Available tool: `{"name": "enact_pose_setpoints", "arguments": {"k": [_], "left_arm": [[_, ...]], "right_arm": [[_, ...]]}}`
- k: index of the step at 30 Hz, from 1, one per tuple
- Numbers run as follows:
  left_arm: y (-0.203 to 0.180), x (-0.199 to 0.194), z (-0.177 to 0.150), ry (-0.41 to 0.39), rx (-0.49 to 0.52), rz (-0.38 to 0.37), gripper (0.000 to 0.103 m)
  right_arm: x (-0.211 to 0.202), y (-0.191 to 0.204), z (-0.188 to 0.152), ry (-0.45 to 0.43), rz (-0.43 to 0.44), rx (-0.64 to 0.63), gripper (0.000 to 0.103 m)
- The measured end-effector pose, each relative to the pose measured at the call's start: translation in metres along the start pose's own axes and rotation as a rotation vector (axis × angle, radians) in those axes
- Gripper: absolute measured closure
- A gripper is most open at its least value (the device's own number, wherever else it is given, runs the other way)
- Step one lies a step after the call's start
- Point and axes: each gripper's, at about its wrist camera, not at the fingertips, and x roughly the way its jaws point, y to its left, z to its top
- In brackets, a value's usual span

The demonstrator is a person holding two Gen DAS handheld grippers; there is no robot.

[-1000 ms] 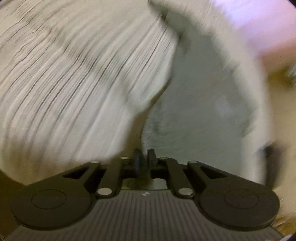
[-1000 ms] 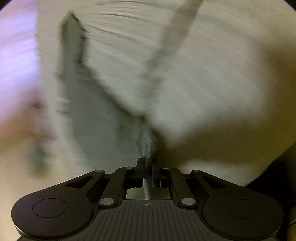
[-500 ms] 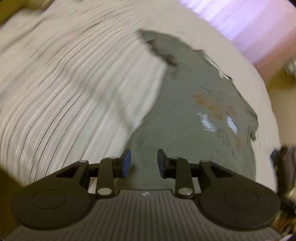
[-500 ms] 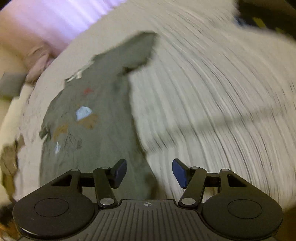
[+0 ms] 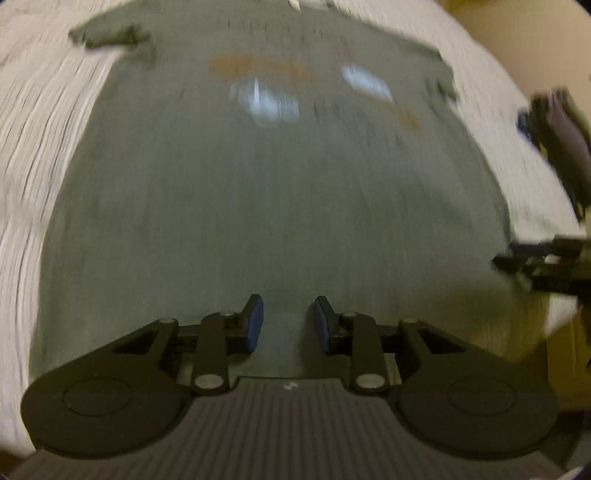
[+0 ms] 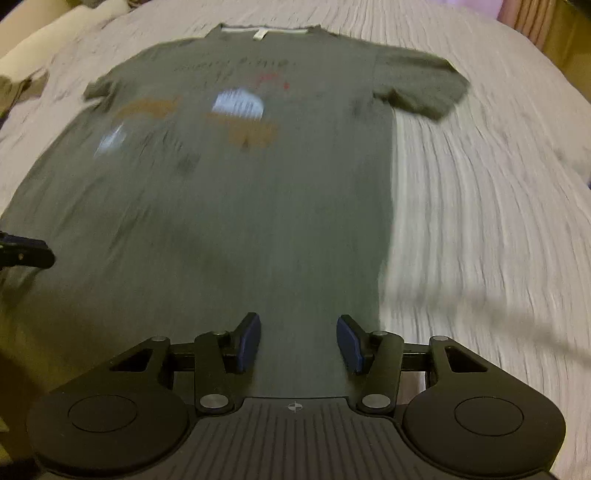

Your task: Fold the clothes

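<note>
A grey-green T-shirt [image 5: 277, 192] with orange and pale blue prints lies spread flat, front up, on a white ribbed bedspread [image 5: 33, 122]. My left gripper [image 5: 288, 306] hovers open over the shirt's lower hem, with nothing between its pads. In the right wrist view the same T-shirt [image 6: 240, 206] shows its collar [image 6: 266, 31] at the far end and a short sleeve [image 6: 417, 85] spread to the right. My right gripper [image 6: 298, 325] hangs over the hem near the shirt's right edge. Its jaws are closing but stand apart, gripping nothing.
The bedspread [image 6: 480, 206] stretches wide to the right of the shirt. A dark heap of other clothes [image 5: 565, 136] lies at the bed's right side. A beige garment [image 6: 22, 85] and a pillow [image 6: 55, 33] sit at the far left.
Both grippers were shut on the shirt's cloth a second ago; they have let go and opened. The shirt now lies flat, and both views have swung round to face it squarely.
</note>
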Motion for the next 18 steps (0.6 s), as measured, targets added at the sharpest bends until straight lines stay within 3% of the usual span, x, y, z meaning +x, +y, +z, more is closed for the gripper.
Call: {"name": "enact_pose_setpoints", "arguments": {"k": [4, 7, 10, 14, 18], "left_arm": [[0.008, -0.02, -0.016, 0.083, -0.054, 0.011, 0.08], [0.011, -0.034, 0.018, -0.019, -0.062, -0.012, 0.08], [0.013, -0.031, 0.067, -0.162, -0.04, -0.018, 0.078], [0.019, 0.011, 0.14, -0.271, -0.059, 0.04, 0.078], [0.025, 0.052, 0.182, -0.291, -0.067, 0.108, 0.078]], "right_arm": [[-0.028, -0.005, -0.026, 0.145, -0.03, 0.04, 0.052], [-0.046, -0.006, -0.002, 0.066, -0.052, 0.059, 0.052], [-0.045, -0.003, 0.043, -0.089, -0.052, 0.053, 0.052], [0.003, 0.007, 0.113, -0.224, -0.067, 0.029, 0.052], [0.057, 0.002, 0.147, -0.219, -0.109, 0.014, 0.052]]}}
